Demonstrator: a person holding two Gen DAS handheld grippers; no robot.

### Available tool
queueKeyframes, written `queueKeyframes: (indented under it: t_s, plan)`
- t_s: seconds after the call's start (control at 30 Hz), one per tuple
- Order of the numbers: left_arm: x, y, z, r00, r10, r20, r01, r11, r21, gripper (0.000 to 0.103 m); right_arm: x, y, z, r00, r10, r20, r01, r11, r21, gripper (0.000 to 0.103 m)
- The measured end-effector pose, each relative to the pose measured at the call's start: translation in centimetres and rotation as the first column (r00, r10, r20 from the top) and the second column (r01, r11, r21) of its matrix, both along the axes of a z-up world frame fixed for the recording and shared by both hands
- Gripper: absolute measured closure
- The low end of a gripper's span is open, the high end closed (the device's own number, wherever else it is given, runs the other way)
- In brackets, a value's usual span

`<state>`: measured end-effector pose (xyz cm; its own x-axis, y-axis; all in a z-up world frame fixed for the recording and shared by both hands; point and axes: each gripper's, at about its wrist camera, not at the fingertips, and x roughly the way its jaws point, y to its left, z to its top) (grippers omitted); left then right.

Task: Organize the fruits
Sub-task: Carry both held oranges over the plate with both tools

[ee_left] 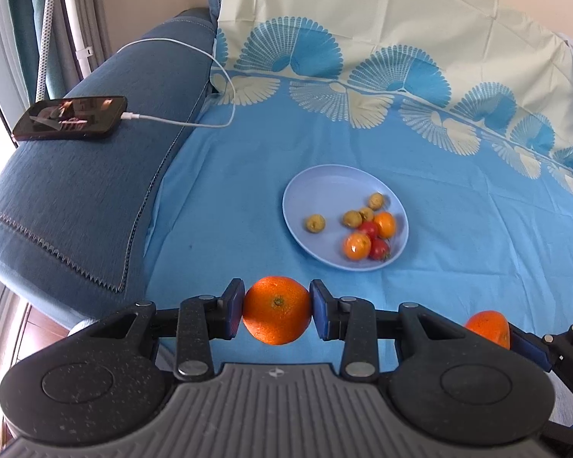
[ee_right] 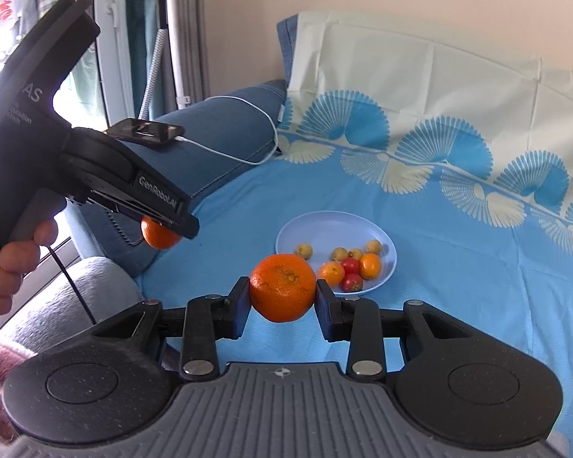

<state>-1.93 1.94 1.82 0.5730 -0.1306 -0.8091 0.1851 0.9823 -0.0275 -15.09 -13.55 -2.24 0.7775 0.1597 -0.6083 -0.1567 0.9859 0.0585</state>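
Grippers both loaded. Left gripper (ee_left: 277,309) has its pads clamped on a mandarin (ee_left: 277,310), held in the air above the blue sheet (ee_left: 225,206). Right gripper (ee_right: 282,294) likewise pinches a second mandarin (ee_right: 282,287), just to the right of the left one; from the left wrist view it shows only as an orange edge at lower right.

Further out: pale blue plate (ee_left: 317,187) on the sheet, already holding two small oranges (ee_left: 357,246), two red fruits that look like cherry tomatoes (ee_left: 379,249) and four small yellow-green fruits (ee_left: 315,223); type unclear.

Progress, my read: mostly done. No loose fruit visible on the sheet, so what's left is setting these two mandarins on the plate. Free space is at the plate's left and far side.

Beyond that: phone (ee_left: 70,117) on charging cable (ee_left: 195,124) on the sofa arm (ee_left: 95,191), well clear of the work.
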Motion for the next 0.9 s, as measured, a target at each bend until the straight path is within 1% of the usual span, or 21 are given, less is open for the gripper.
queueKeyframes:
  t_s: [0.3,0.5,0.73,0.9]
  plan:
    - [4.8,-1.9,-0.6,1.000,0.012,-0.012,-0.012,1.000,0.018,0.062,4.9,-2.3,-1.0,0.998,-0.055,-0.020,0.056,0.998,0.032,0.066]
    - [8.1,-3.3,-1.3,1.000,0.008,-0.005,-0.008,1.000,0.022,0.062,8.4,-2.9,-1.6,0.997,-0.074,-0.017,0.074,0.997,0.031,0.066]
    - [12.4,-4.6,-3.0,1.000,0.011,-0.004,-0.011,1.000,0.018,0.062,13.0,-4.0,-3.3,0.995,-0.095,-0.032,0.096,0.995,0.017,0.066]
    - [15.3,-5.2,-4.7,1.000,0.021,-0.012,-0.021,1.000,0.014,0.062,16.1,-4.4,-5.1,0.993,-0.097,-0.060,0.098,0.995,0.007,0.066]
